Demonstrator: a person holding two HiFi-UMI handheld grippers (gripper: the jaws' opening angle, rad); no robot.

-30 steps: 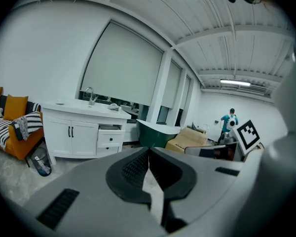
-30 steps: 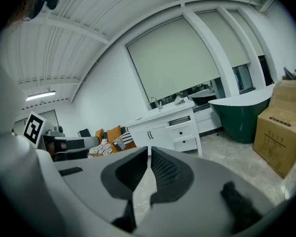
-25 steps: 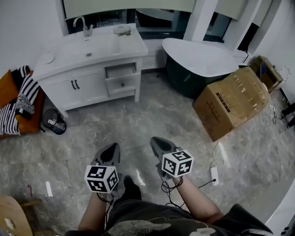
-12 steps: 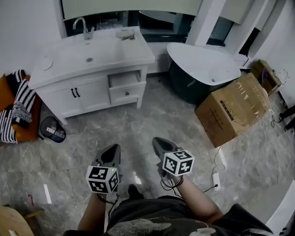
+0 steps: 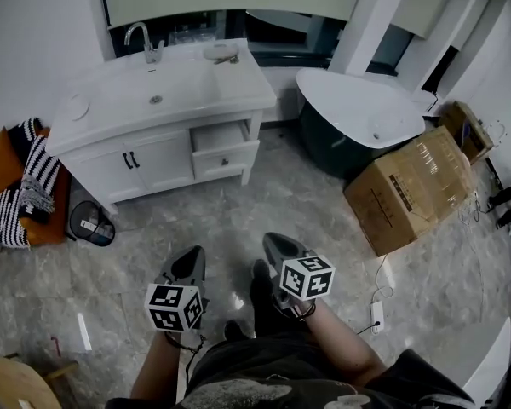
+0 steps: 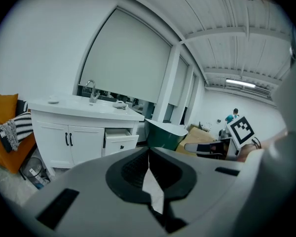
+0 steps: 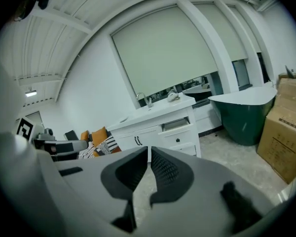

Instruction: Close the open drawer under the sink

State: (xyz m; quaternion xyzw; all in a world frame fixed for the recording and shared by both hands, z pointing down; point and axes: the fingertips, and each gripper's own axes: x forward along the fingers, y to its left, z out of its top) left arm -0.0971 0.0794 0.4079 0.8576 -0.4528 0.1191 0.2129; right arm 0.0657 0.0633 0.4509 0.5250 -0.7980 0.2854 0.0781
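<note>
Both clenched empty — my grey left gripper (image 5: 192, 254) and grey right gripper (image 5: 271, 242). The open white vanity drawer (image 5: 226, 153) has drawn nearer, still well beyond reach.

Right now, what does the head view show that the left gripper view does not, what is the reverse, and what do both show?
Only the head view shows the power strip on the floor and the sink bowl from above. Only the left gripper view shows the ceiling light and the left gripper close up, with its jaws together and nothing between them. Both show the white cabinet, its open drawer, the tap and the bathtub.
</note>
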